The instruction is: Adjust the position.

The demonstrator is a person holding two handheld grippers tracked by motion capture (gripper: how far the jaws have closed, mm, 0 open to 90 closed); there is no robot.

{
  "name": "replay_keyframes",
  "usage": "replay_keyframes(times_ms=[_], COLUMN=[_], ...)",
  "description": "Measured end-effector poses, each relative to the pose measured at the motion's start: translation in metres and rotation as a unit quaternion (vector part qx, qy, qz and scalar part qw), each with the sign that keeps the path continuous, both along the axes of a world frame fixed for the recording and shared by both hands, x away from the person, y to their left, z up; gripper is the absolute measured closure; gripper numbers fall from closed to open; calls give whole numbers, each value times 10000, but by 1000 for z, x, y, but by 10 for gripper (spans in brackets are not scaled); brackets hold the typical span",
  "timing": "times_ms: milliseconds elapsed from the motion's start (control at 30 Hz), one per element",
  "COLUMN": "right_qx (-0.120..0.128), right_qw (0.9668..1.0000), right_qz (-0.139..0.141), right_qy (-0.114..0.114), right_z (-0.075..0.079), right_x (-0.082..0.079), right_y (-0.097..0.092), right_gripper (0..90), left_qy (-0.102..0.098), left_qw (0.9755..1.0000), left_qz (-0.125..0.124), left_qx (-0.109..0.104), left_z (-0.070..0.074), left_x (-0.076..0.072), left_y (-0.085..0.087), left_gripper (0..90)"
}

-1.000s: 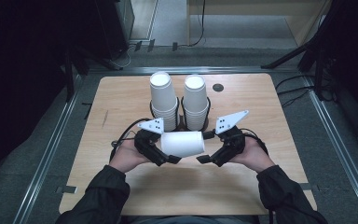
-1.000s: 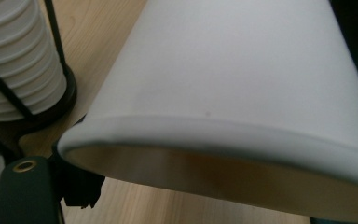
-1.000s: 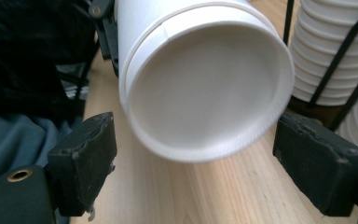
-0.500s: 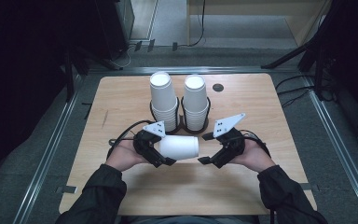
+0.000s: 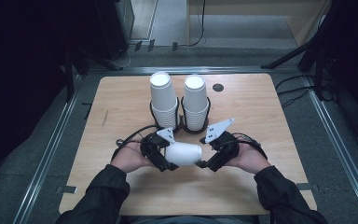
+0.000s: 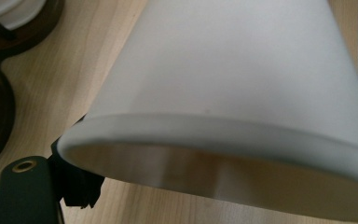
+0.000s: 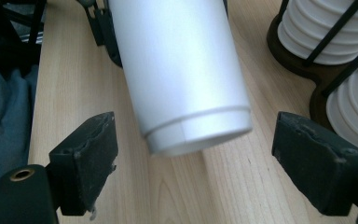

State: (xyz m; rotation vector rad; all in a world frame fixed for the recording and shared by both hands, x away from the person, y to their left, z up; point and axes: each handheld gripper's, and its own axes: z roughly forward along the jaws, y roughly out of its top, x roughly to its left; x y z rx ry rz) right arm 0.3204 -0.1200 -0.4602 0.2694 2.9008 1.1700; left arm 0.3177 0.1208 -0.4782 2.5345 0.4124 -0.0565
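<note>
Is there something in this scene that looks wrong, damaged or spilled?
Nothing looks damaged or spilled. The single white cup lies sideways above the table, its rim end in the left gripper, its base toward the open right gripper. Both cup stacks stand upright in the black holder.

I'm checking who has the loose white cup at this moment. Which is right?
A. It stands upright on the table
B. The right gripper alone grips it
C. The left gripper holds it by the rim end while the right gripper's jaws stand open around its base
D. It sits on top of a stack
C: the white cup lies sideways, its rim at the left gripper, and the right gripper has open jaws clear of the base.
</note>
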Motion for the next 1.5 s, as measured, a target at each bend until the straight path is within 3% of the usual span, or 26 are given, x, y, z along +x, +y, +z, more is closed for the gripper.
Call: replay_keyframes(times_ms=[433, 533, 733, 867, 967, 1067, 1167, 1200, 1300, 1500], right_qx=[-307, -441, -626, -617, -570, -536, -532, -507, -455, -316], right_qw=[9990, 9981, 9960, 9959, 9962, 9965, 9969, 9973, 9976, 9986], right_qz=[308, 424, 641, 658, 658, 633, 558, 505, 482, 359], right_qy=[58, -14, 26, 16, -63, -107, -174, -178, -193, -218], right_z=[-9, -11, -16, -16, -15, -14, -13, -11, -9, -4], right_x=[-4, -6, -8, -8, -9, -9, -9, -8, -7, -3], right_y=[19, 26, 34, 33, 33, 32, 31, 28, 25, 14], right_gripper=[148, 151, 221, 231, 230, 227, 227, 227, 227, 226], left_qy=[-74, -85, -168, -162, -312, -382, -587, -503, -485, -411], left_qw=[9994, 9993, 9988, 9987, 9985, 9986, 9979, 9985, 9986, 9986], left_qz=[-315, -358, -421, -451, -440, -370, -274, -168, -100, -110], left_qx=[72, 105, 195, 188, 32, 0, -50, -169, -198, -323], left_z=[-1, 0, 2, 2, 2, 2, 4, 5, 6, 8], left_x=[-7, -9, -11, -12, -13, -13, -13, -12, -11, -10], left_y=[-19, -21, -23, -22, -20, -18, -16, -14, -12, -4], left_gripper=[133, 133, 133, 127, 115, 93, 65, 60, 33, 31])
